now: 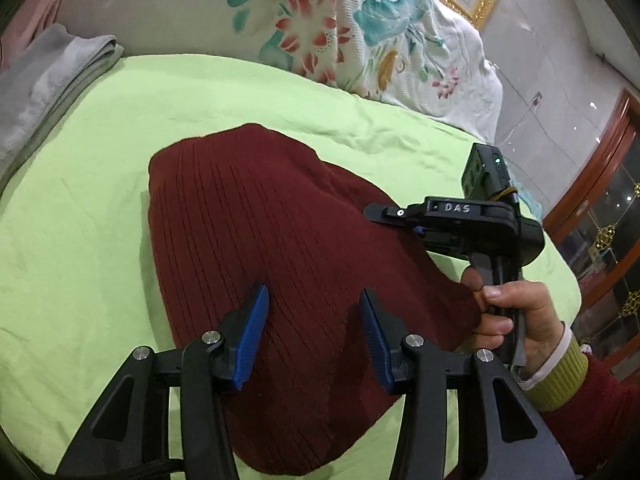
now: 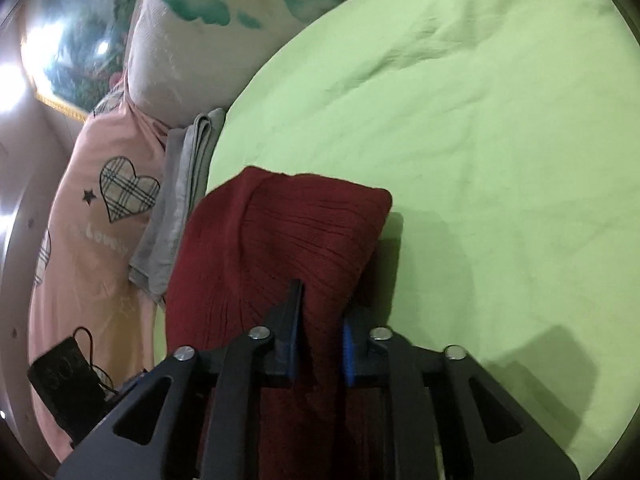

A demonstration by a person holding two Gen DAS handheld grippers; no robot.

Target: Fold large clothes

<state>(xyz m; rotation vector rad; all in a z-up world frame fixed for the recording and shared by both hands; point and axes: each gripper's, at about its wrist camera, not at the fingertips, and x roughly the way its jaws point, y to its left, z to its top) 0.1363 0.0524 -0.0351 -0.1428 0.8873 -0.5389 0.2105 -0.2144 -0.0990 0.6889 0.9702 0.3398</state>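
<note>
Garment: dark red ribbed knit sweater, folded into a thick bundle, lying on the light green bed sheet toward its near edge.
Left gripper: blue-padded fingers spread apart, poised over the sweater's near part, nothing between them.
Right gripper: fingers pinching a fold of the sweater at its right edge; held by the right hand.
Surroundings: folded grey towel at the sheet's far left edge; floral quilt along the far edge.
</note>
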